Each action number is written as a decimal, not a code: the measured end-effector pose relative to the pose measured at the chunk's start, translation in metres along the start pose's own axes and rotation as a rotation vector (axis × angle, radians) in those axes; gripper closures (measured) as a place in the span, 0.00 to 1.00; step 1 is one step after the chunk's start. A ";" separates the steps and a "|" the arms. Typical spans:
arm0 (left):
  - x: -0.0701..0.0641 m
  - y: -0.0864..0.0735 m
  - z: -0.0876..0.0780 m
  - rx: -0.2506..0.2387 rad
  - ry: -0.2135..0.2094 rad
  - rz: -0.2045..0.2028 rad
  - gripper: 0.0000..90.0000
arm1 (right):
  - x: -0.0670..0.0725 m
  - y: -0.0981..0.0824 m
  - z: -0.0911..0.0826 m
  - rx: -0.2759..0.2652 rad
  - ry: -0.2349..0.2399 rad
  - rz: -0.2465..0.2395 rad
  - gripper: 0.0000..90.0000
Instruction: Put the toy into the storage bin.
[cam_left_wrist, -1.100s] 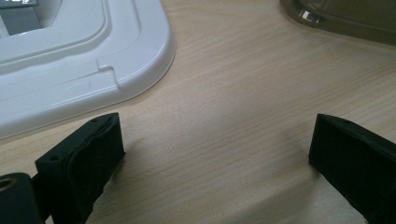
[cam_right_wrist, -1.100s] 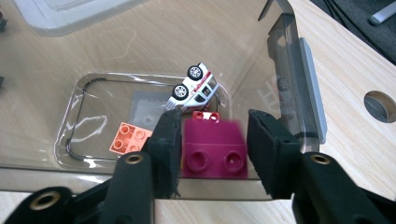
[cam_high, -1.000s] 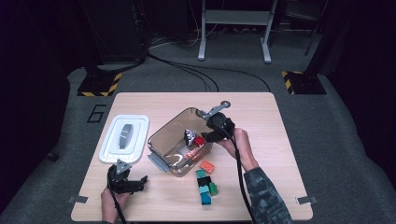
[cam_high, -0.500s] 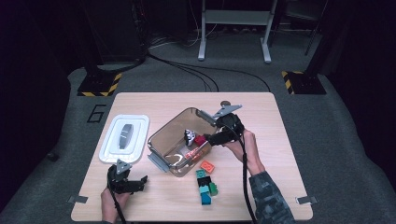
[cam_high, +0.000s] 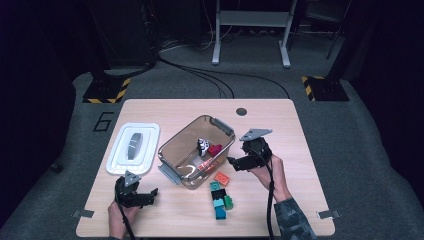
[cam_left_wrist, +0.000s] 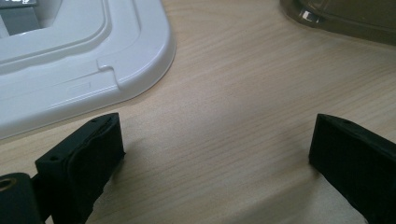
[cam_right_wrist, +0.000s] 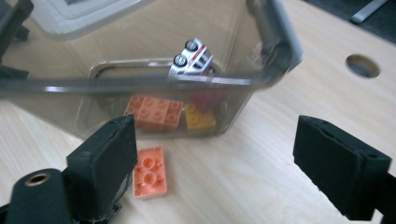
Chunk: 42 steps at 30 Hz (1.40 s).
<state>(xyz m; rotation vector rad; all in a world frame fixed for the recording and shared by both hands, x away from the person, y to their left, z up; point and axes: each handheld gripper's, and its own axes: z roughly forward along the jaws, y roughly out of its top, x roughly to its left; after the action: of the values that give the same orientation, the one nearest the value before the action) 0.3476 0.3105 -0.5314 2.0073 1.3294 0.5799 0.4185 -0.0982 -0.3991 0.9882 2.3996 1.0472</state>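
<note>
The wooden bench (cam_high: 280, 125) carries everything, with bare board along its far edge and its whole right side, and a small round hole (cam_high: 241, 111) near the far edge. At its middle sits the clear brownish bin (cam_high: 175, 150), set at an angle to the bench edges, with a white toy car (cam_high: 202, 145), a red piece and an orange brick (cam_right_wrist: 154, 111) with a yellow one lying inside on its floor. To the left of the bin, apart from it, lies the white lid (cam_high: 133, 148), flat and close to the bench's left edge. The right gripper (cam_high: 235, 162) hangs just beside the bin's near right wall, outside it; its fingers have just been opening and now stand wide apart with nothing between them, the bin's wall and bare wood ahead in the right gripper view. The left gripper (cam_high: 150, 192) rests low near the front left corner, its fingers spread wide over bare wood and holding nothing, the rounded corner of the lid just beyond its left finger in the left gripper view. On the bench in front of the bin lie the loose bricks: one orange brick (cam_high: 222, 178) flat just outside the bin wall, beside the right gripper's left finger, and nearer the front edge a small cluster of green and blue bricks (cam_high: 220, 200), with open board on both sides.
</note>
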 end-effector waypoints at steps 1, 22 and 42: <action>0.000 0.000 0.000 0.000 0.000 0.000 0.03 | 0.001 -0.004 0.001 0.004 0.010 0.011 0.13; 0.000 0.000 0.000 0.000 -0.001 -0.001 0.03 | 0.026 -0.058 0.054 0.078 0.087 0.037 0.38; 0.000 0.000 0.000 0.000 -0.001 -0.001 0.03 | 0.027 -0.071 0.068 0.181 0.082 0.034 0.64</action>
<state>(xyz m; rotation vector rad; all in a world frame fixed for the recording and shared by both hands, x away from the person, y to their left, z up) 0.3477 0.3105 -0.5314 2.0069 1.3297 0.5787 0.4037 -0.0793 -0.4981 1.0674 2.5903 0.9113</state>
